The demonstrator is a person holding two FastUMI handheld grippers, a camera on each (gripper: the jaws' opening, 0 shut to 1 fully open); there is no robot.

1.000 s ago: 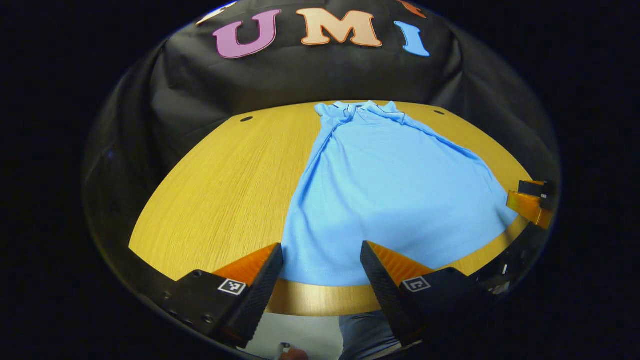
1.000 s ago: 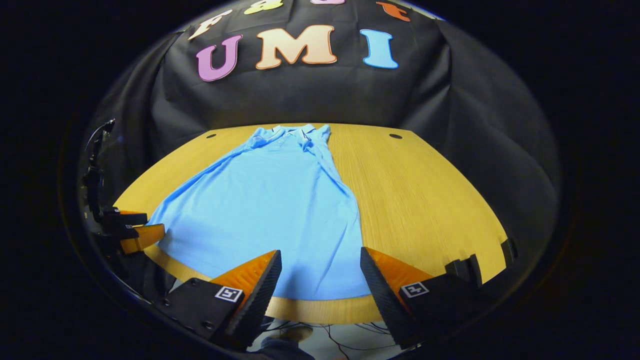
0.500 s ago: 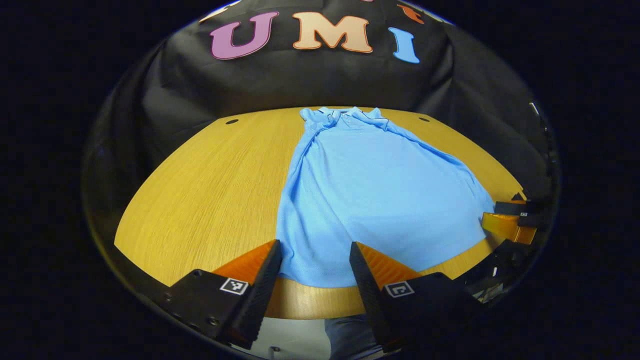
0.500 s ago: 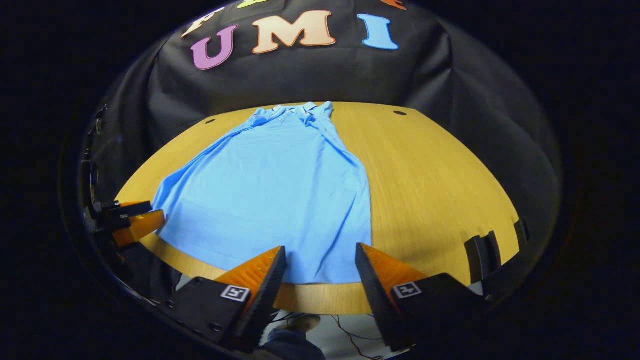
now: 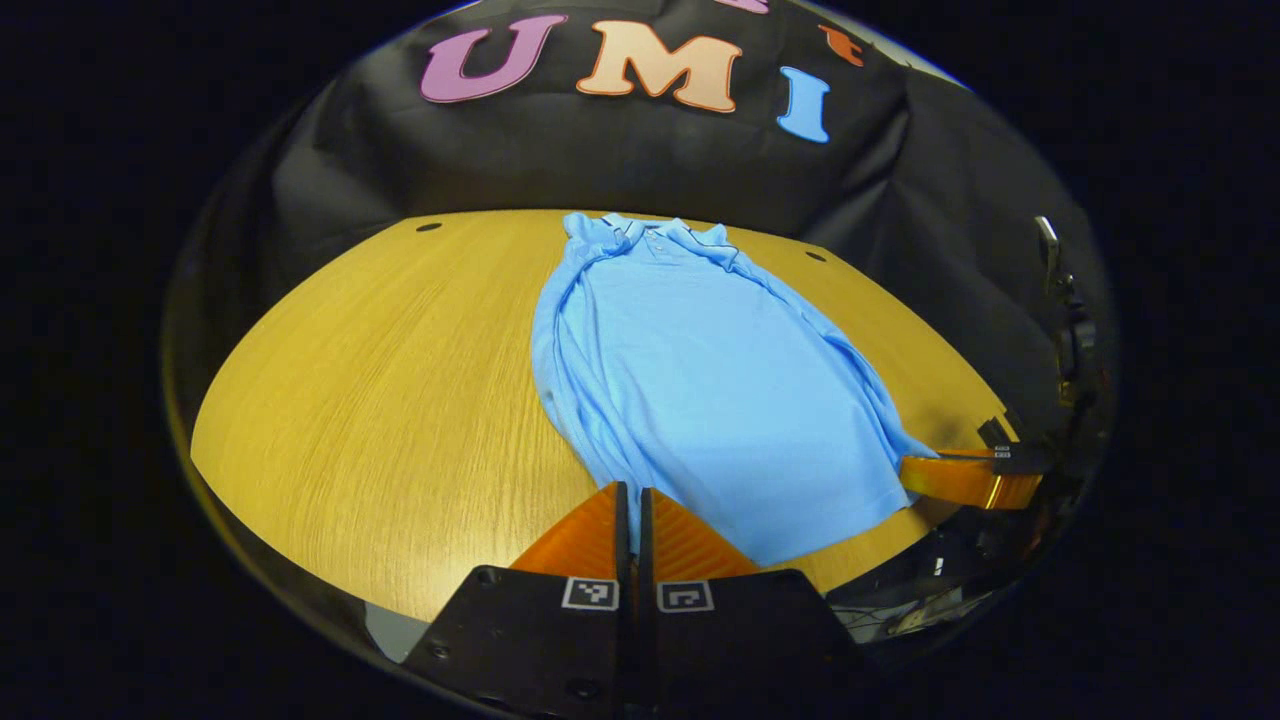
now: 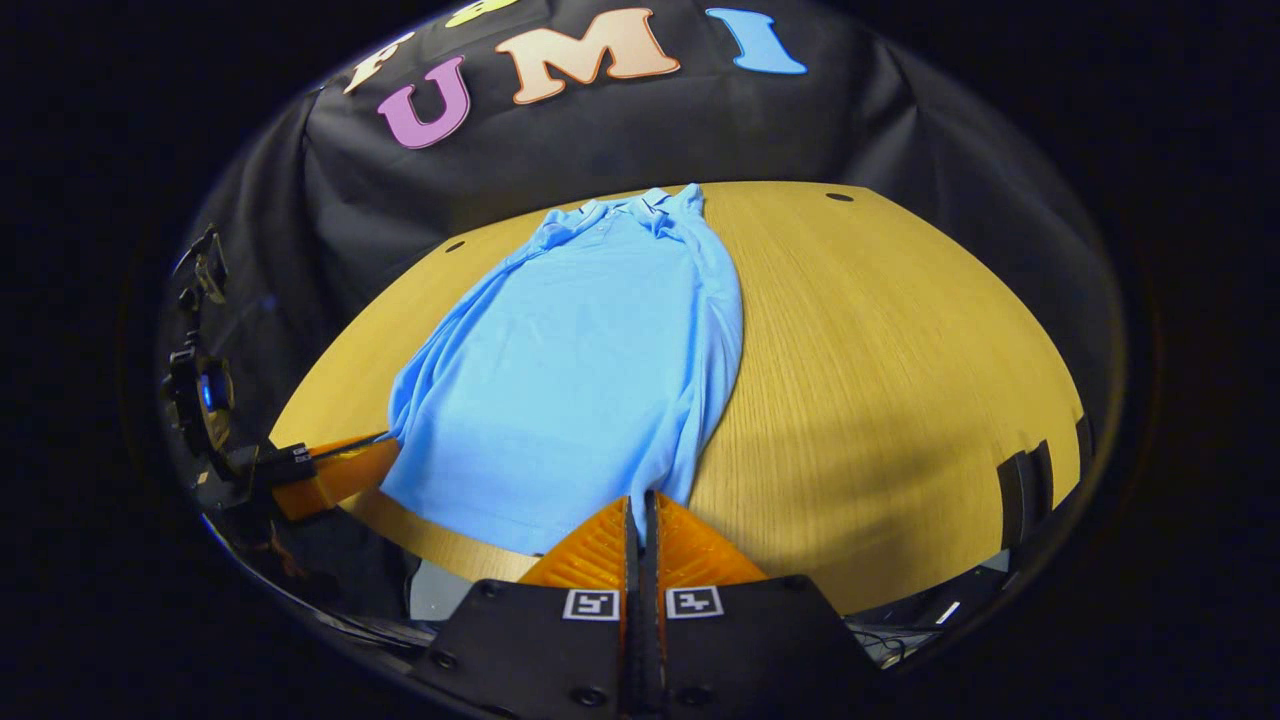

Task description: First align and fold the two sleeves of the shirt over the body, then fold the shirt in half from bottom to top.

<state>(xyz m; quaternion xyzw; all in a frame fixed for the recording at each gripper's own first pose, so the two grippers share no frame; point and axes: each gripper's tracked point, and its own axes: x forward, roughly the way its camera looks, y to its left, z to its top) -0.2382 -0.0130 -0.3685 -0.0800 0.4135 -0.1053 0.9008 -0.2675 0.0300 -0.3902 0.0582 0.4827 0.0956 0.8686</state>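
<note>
shirt [image 5: 700, 380] flat on table [image 5: 380, 380] | both grippers' fingers pinching its hem corners

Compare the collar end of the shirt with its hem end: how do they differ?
The collar end lies at the far side of the table; the hem end at its near edge. Nothing touches the collar end; the left gripper and right gripper pinch the hem end's corners. Both are light blue.

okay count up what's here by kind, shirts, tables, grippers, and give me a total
Shirts: 1, the blue shirt
Tables: 1, the wooden table
Grippers: 2, the left gripper and the right gripper, each shut on the shirt's bottom hem
Total: 4
</note>
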